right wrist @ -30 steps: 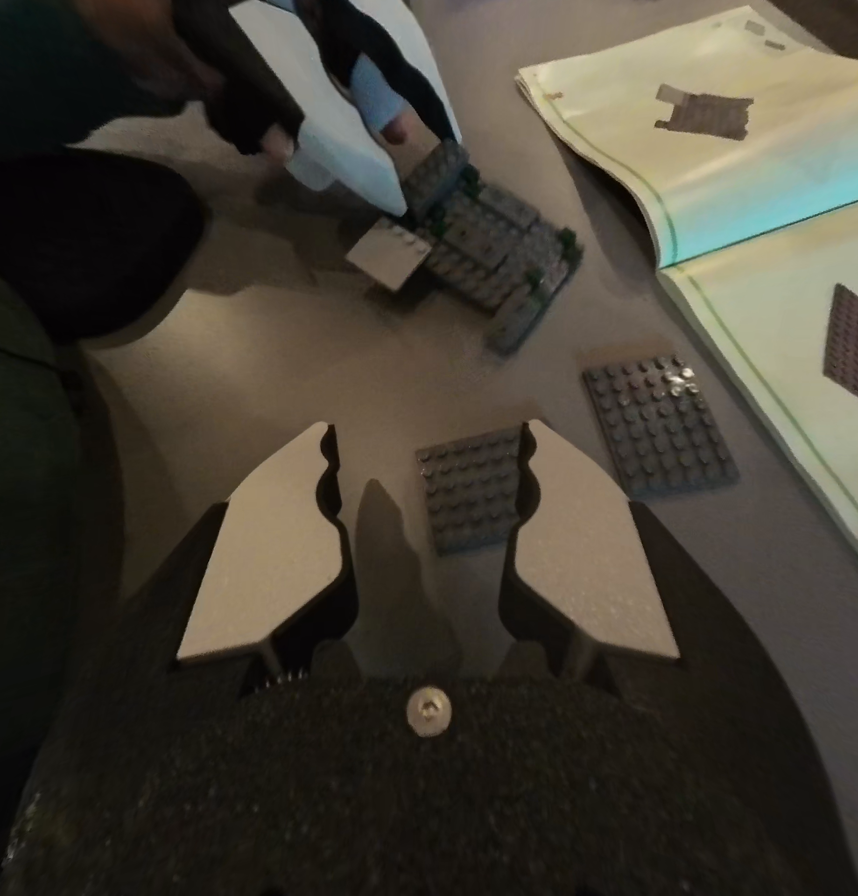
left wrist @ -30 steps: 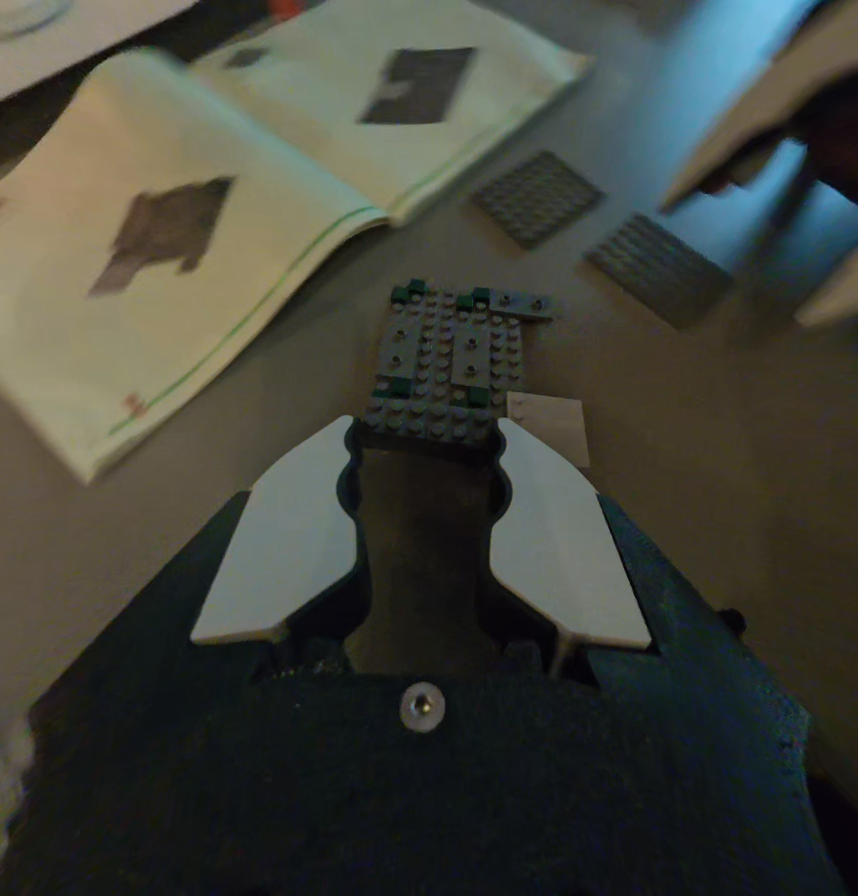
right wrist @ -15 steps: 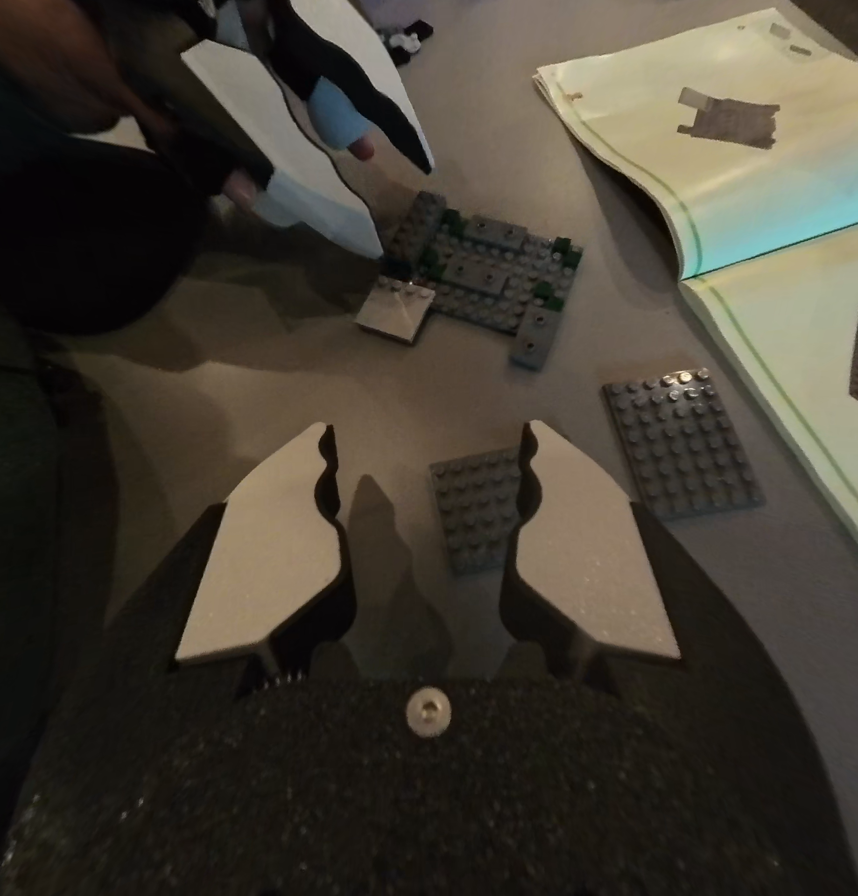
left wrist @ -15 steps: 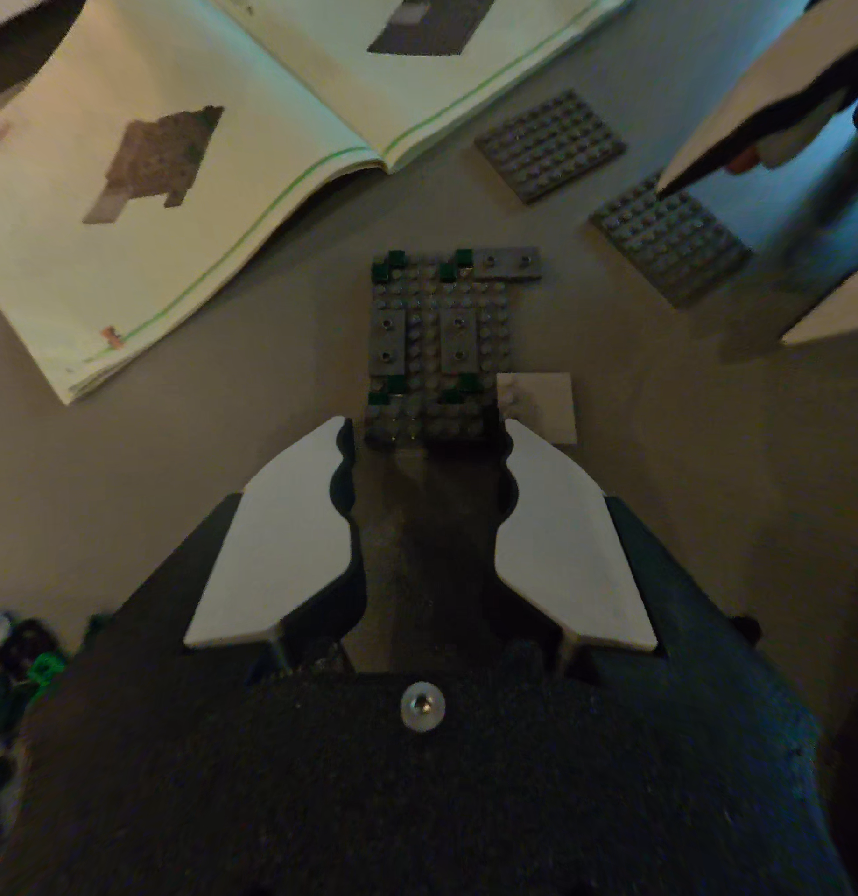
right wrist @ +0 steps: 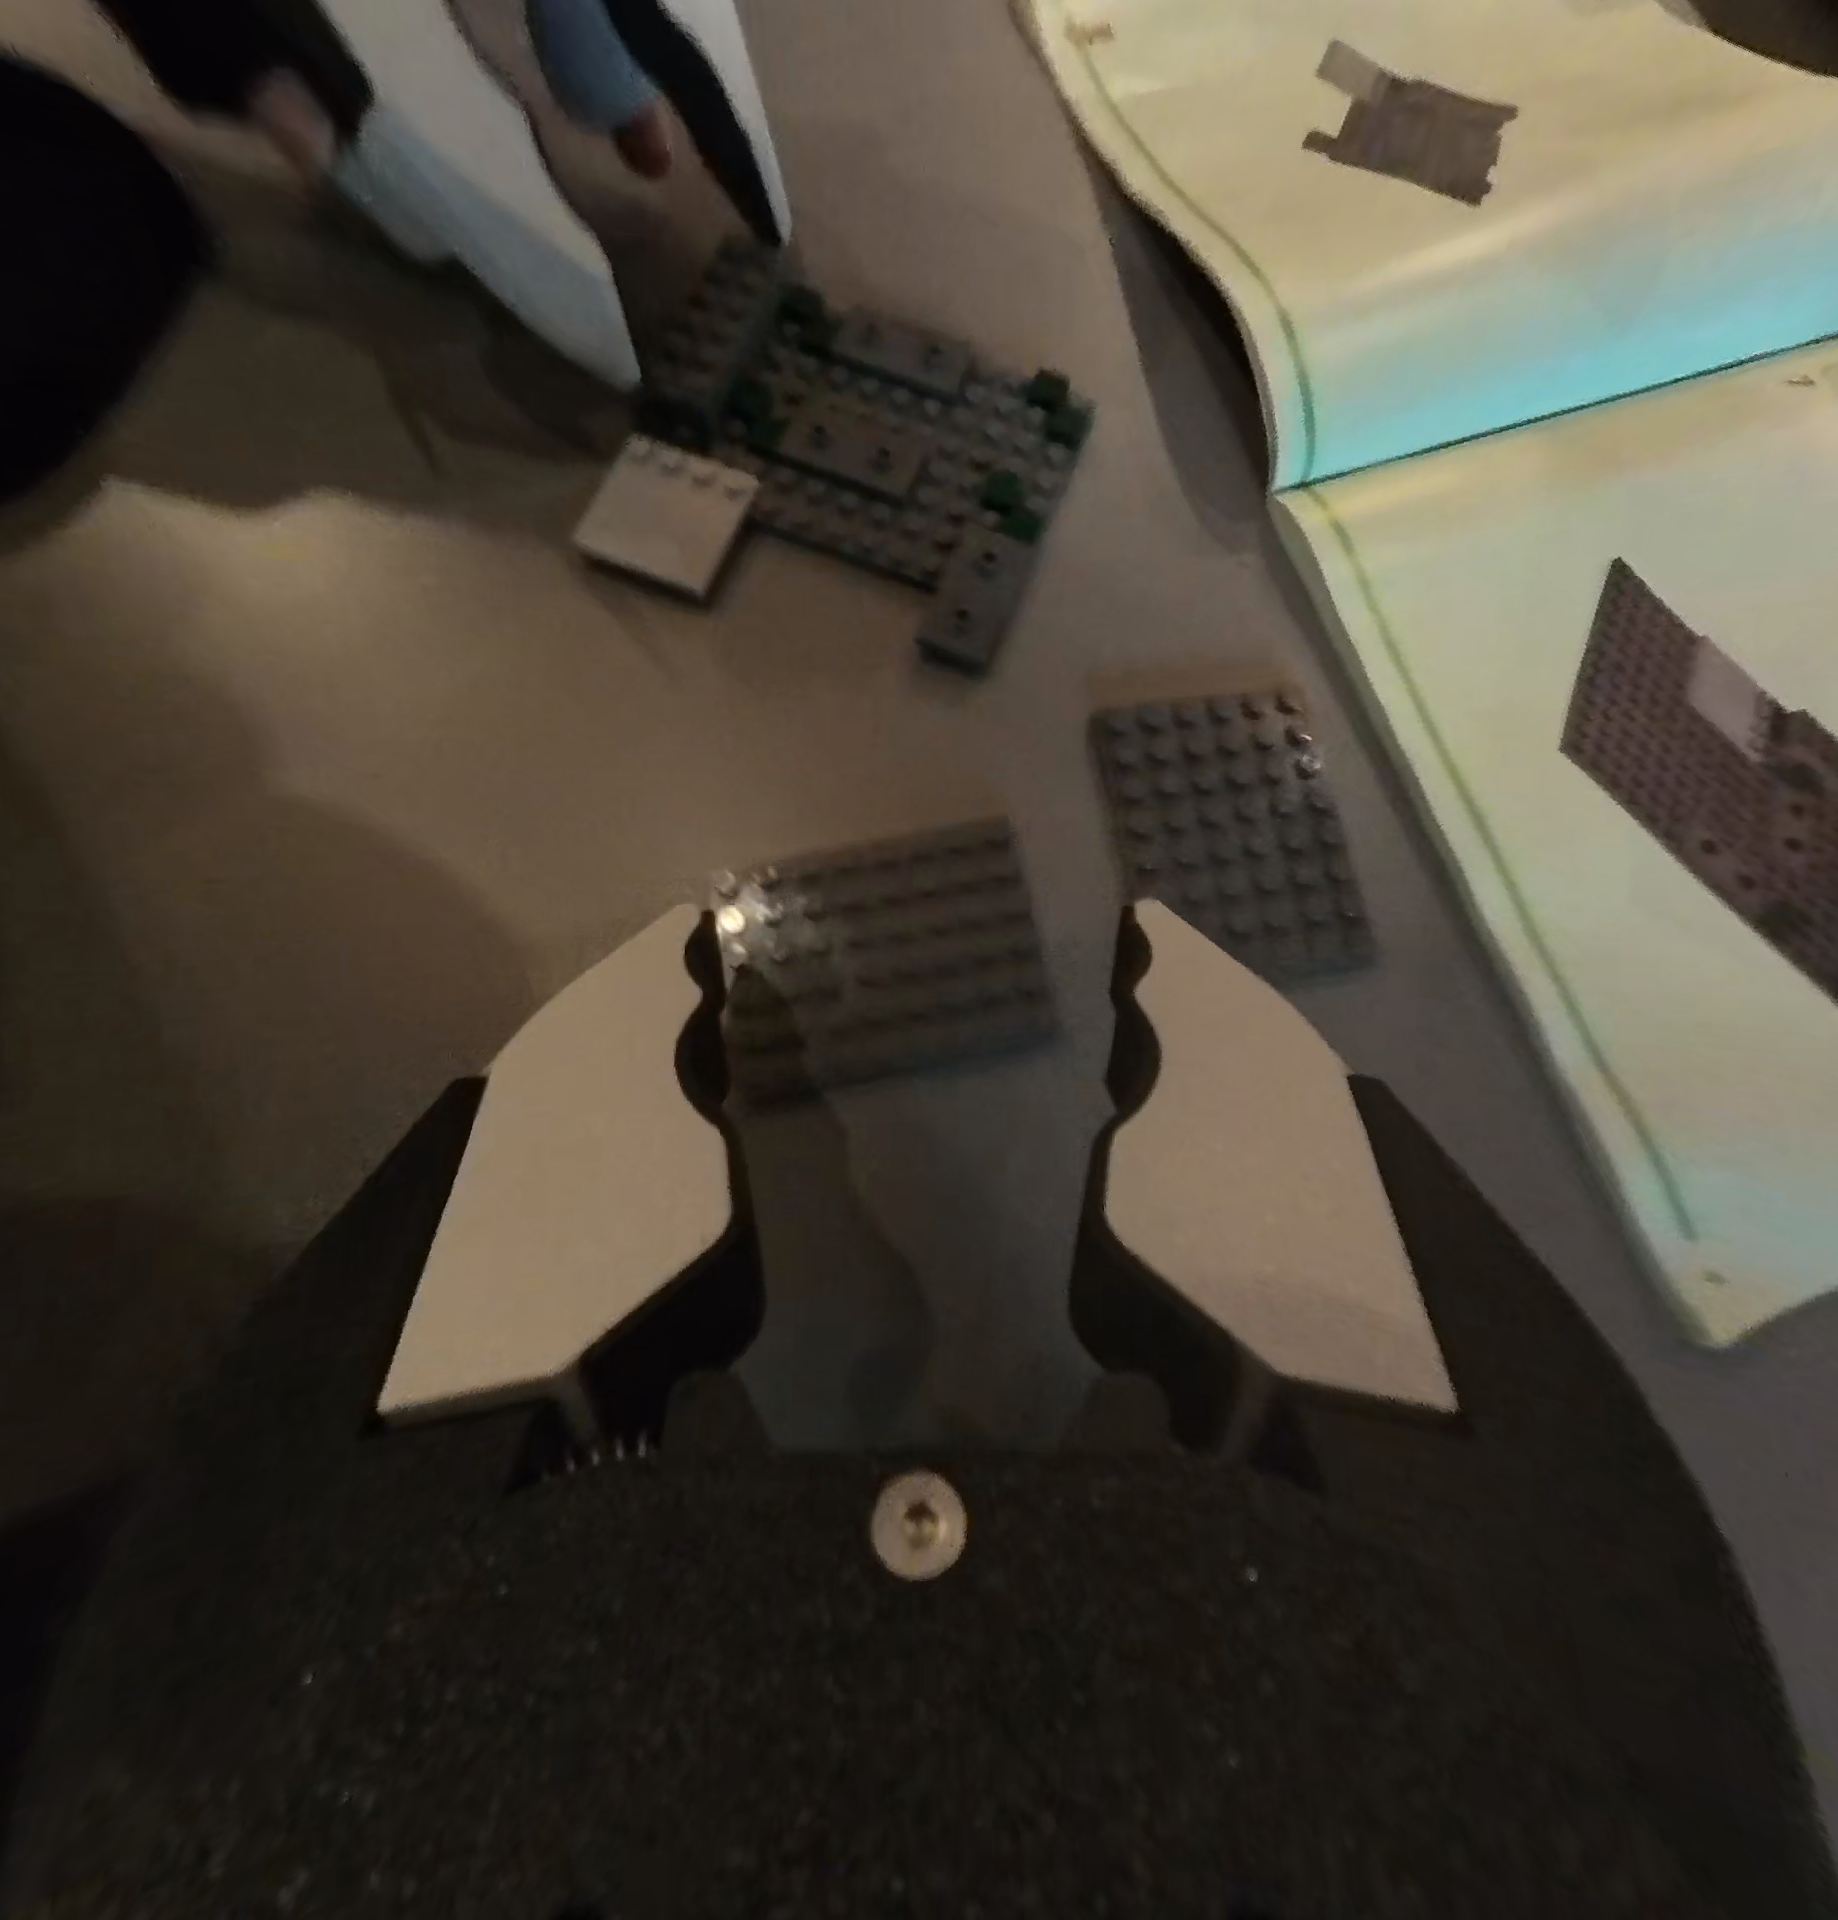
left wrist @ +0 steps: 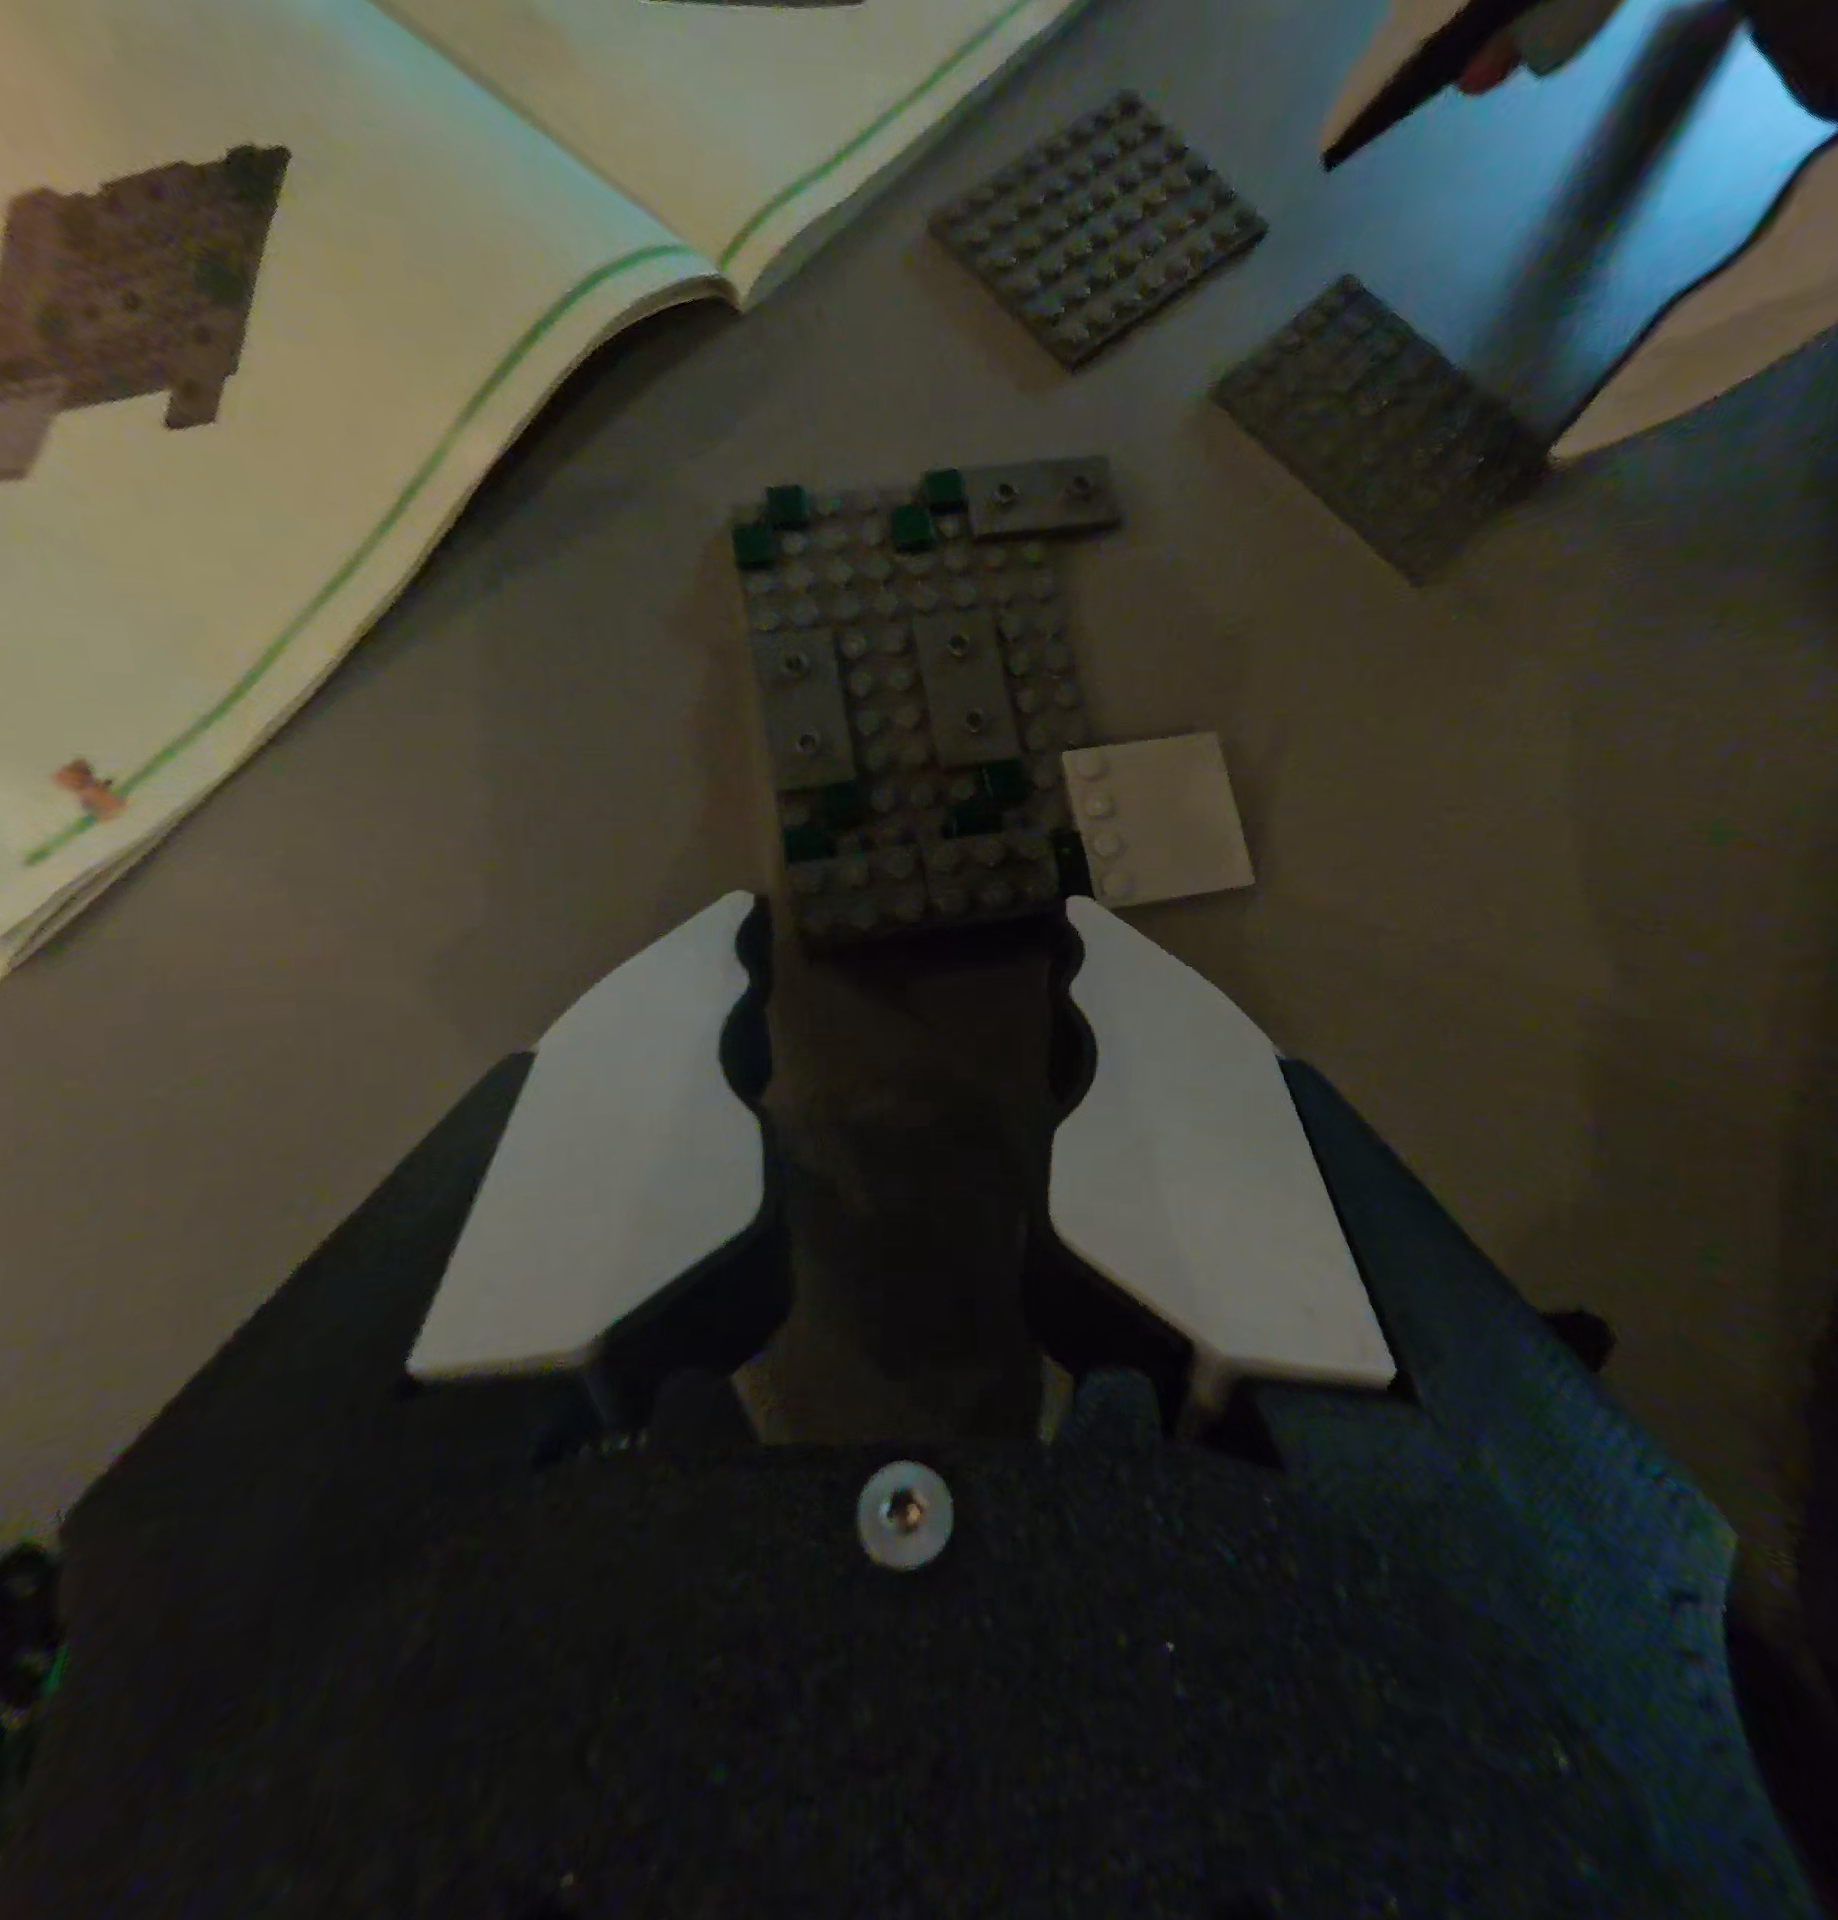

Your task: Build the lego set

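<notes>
A grey plate assembly with small green pieces lies flat on the table, a white tile at its right edge. My left gripper is open, its fingertips close on either side of the assembly's near end. Two loose grey studded plates lie beyond it. In the right wrist view my right gripper is open and low over the nearer grey plate, which lies between its fingertips. The other plate is just to the right, the assembly farther off.
An open instruction booklet lies at the far left of the left wrist view and fills the right side of the right wrist view. The left gripper's white fingers show at the assembly's far end. Small loose pieces lie at the lower left.
The left gripper has moved in, and its fingertips now flank the assembly's near end. The right gripper has shifted right and down, so the nearer grey plate now lies between its fingers.
</notes>
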Tool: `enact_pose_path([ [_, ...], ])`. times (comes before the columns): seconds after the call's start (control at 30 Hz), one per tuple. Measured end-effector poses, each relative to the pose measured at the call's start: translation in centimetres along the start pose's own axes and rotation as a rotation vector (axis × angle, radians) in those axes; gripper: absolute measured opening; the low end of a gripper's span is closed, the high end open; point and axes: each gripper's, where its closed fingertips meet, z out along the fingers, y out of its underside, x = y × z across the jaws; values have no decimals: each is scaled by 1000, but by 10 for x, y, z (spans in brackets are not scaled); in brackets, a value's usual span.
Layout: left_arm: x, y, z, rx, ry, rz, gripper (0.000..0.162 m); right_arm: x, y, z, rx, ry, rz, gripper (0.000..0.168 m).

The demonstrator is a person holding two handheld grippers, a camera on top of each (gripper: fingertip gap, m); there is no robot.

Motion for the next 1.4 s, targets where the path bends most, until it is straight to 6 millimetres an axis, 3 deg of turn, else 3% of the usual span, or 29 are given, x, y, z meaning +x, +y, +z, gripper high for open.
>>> enact_pose_path([
  [0.33,-2,-8,7,-1,127,112,31,-11,18,12,-129,-85,-70,79],
  [0.5,-6,-10,8,-44,176,188,37,-8,19,11,-131,-95,-59,76],
  [0.63,-3,-18,-1,-32,165,182,43,-7,-14,2,-46,-137,-102,70],
  [0.7,2,-24,-5,-2,143,132,45,-7,-34,5,-50,-191,-234,64],
  [0.83,5,-26,-2,1,-9,50,46,11,-57,39,-149,-315,-533,58],
  [1.03,9,-15,-11,-11,-151,-4,46,6,-80,91,-209,-557,-779,47],
  [1.17,8,-4,-20,2,-164,-62,45,-19,-88,103,-241,-722,-845,41],
  [1.4,1,0,-34,52,-168,-97,43,-45,-83,106,-354,-814,-861,67],
])
